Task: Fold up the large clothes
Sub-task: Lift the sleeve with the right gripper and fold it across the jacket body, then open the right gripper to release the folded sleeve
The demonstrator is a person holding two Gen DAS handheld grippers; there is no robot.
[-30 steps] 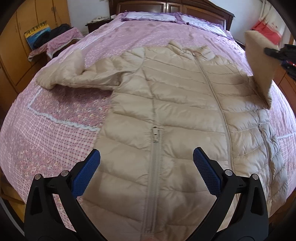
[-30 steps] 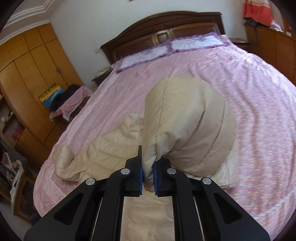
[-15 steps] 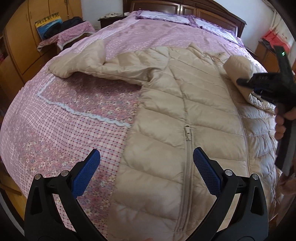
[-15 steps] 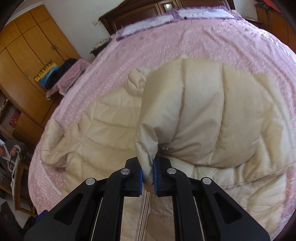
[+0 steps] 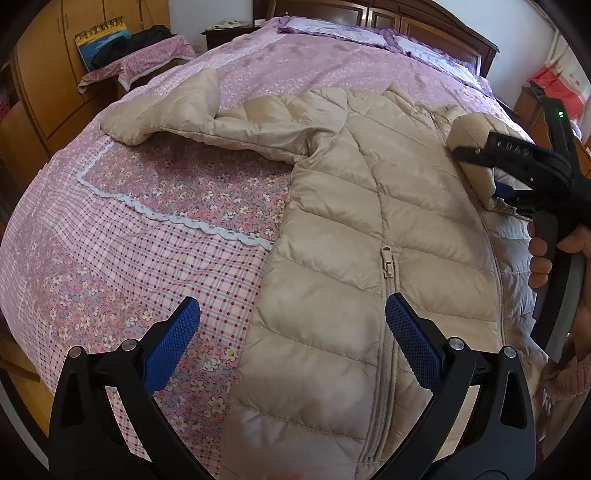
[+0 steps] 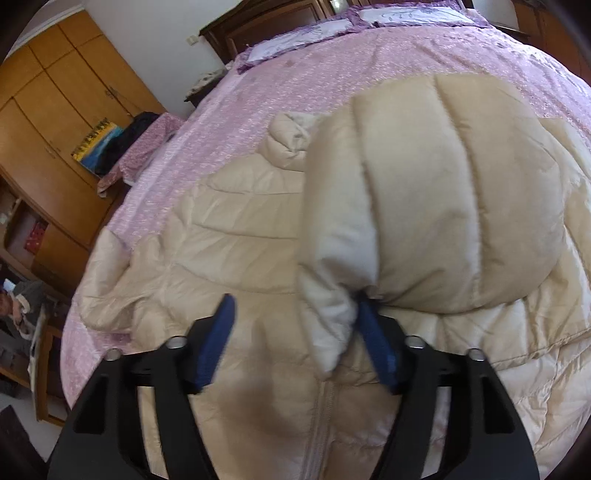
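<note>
The bed [image 5: 155,236] carries a pink floral and checked bedspread with a white lace strip. A beige quilted down jacket [image 5: 354,236] lies on it front side up, zipper closed, collar toward the headboard [image 5: 388,16].

The left hand-held gripper [image 5: 291,343] hovers above the jacket's lower hem area. Its jaws stand wide apart with nothing between them. 1 blue pad is over the bedspread; the other is over the jacket beside the zipper pull [image 5: 388,260].

The right hand-held gripper [image 6: 295,343] is opening. The cuff [image 6: 328,325] of the right sleeve [image 6: 436,199] is still between its jaws and rests against the right-side pad only; the left-side pad stands clear of it. In the left wrist view this gripper [image 5: 491,177] is low over the jacket's chest, with a hand [image 5: 554,254] on its grip.

Change from 1 second earlier: the right hand-held gripper was clamped on the cuff and held the sleeve high above the bed. It has since come down, and the sleeve is now folded across the jacket's front. The left hand-held gripper remains open.

The left sleeve [image 5: 173,110] lies spread out sideways on the bedspread, bent at the elbow, unfolded. The folded right sleeve bulges in a rounded hump over the chest panels.
</note>
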